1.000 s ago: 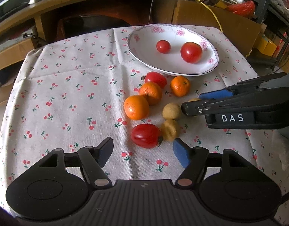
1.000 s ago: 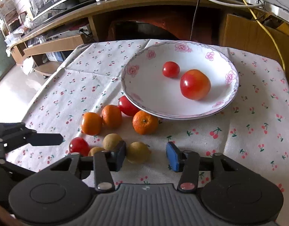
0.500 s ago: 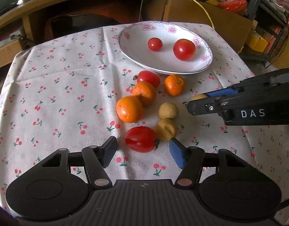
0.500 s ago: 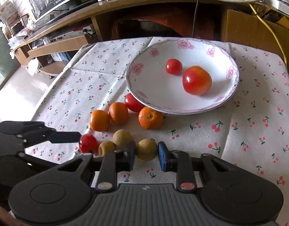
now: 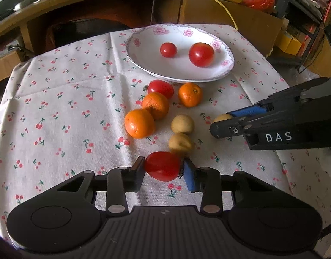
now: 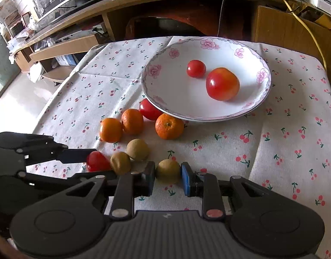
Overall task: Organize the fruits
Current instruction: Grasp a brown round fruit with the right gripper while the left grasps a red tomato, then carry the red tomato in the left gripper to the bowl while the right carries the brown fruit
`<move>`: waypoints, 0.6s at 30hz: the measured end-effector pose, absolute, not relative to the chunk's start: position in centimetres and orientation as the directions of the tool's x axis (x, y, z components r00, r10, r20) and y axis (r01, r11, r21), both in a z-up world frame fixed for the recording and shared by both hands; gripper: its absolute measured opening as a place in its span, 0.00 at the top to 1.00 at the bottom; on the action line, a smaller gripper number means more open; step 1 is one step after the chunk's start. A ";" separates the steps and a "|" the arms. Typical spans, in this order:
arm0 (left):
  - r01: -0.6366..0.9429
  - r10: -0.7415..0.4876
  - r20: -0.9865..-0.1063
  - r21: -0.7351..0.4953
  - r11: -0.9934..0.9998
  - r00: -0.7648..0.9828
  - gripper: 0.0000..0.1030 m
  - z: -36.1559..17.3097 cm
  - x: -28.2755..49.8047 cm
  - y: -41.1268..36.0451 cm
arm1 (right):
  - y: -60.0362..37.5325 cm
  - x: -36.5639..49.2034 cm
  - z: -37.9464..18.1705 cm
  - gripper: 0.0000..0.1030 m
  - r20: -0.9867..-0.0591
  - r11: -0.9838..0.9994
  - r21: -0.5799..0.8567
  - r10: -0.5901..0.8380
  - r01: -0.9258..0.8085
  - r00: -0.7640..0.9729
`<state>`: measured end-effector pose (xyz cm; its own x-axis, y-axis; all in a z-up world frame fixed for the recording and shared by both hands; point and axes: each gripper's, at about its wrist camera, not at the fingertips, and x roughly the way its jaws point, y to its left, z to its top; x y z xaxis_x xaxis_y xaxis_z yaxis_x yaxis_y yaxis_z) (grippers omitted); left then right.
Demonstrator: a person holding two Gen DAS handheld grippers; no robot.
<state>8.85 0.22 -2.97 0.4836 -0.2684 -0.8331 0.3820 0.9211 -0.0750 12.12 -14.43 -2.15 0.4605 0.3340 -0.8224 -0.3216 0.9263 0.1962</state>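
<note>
My left gripper (image 5: pixel 164 169) is shut on a red tomato (image 5: pixel 162 165) on the cherry-print cloth. My right gripper (image 6: pixel 168 176) is shut on a tan round fruit (image 6: pixel 168 170); from the left wrist view it shows at the right (image 5: pixel 222 117). A white flowered plate (image 6: pixel 156 88) at the back holds a small tomato (image 6: pixel 196 68) and a big tomato (image 6: pixel 222 84). Three oranges (image 5: pixel 139 123) (image 5: pixel 155 105) (image 5: pixel 190 94), another tomato (image 5: pixel 160 89) and two tan fruits (image 5: pixel 182 124) (image 5: pixel 180 142) lie between the plate and the grippers.
The table's cloth (image 5: pixel 57 108) ends at a drop on the left and right. A wooden desk (image 6: pixel 144 2) with cables stands behind, a cardboard box (image 5: pixel 230 19) at the back right, and low shelves (image 6: pixel 64 49) at the left.
Both grippers moved forward and closed: the left onto the near red tomato, the right onto the tan fruit. The other fruits stayed put.
</note>
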 end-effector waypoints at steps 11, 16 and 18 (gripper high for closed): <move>0.403 -0.252 -0.841 -0.045 0.914 0.478 0.50 -3.0 7.8 -0.4 | -13.9 10.1 -2.4 0.73 -0.834 0.906 0.126 0.318 -0.405 0.451; 0.429 -0.238 -0.843 -0.009 0.903 0.483 0.30 -3.2 7.4 -0.9 | -13.8 10.2 -2.4 0.71 -0.829 0.905 0.124 0.319 -0.407 0.459; 0.436 -0.234 -0.843 0.001 0.900 0.485 0.30 -3.3 7.4 -1.0 | -13.8 10.3 -2.5 0.67 -0.830 0.903 0.118 0.318 -0.413 0.458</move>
